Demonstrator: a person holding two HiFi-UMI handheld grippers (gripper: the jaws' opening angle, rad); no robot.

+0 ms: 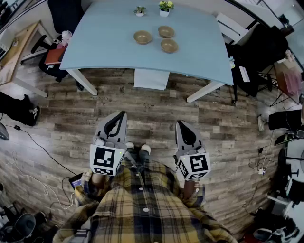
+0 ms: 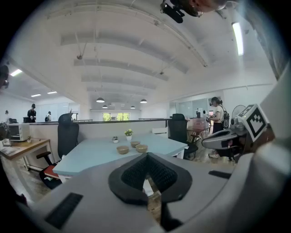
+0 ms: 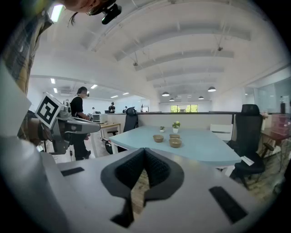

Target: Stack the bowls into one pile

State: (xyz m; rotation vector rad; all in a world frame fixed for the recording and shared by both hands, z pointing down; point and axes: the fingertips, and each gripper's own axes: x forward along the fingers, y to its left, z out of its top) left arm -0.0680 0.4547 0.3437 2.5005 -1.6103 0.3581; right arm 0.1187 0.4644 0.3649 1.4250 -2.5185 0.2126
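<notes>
Bowls: three tan ones stand upright on the pale blue table [image 1: 104, 42]: left bowl [image 1: 142, 37], far bowl [image 1: 166, 31], right bowl [image 1: 169, 45]; they sit close together and none is nested in another
Left gripper [image 1: 121, 115]: I hold it over the wooden floor [image 1: 152, 111], well short of the table; its jaws are clenched together with nothing between them
Right gripper [image 1: 180, 124]: level with the left one, also over the floor; its jaws are pressed tight and it is empty
Aim: both gripper views face the table, with the bowls past its near edge
Plants: small plant [image 1: 139, 10] and larger plant [image 1: 165, 6] stand behind the bowls, apart from them
Operator: my plaid shirt [image 1: 142, 209] fills the bottom of the head view
</notes>
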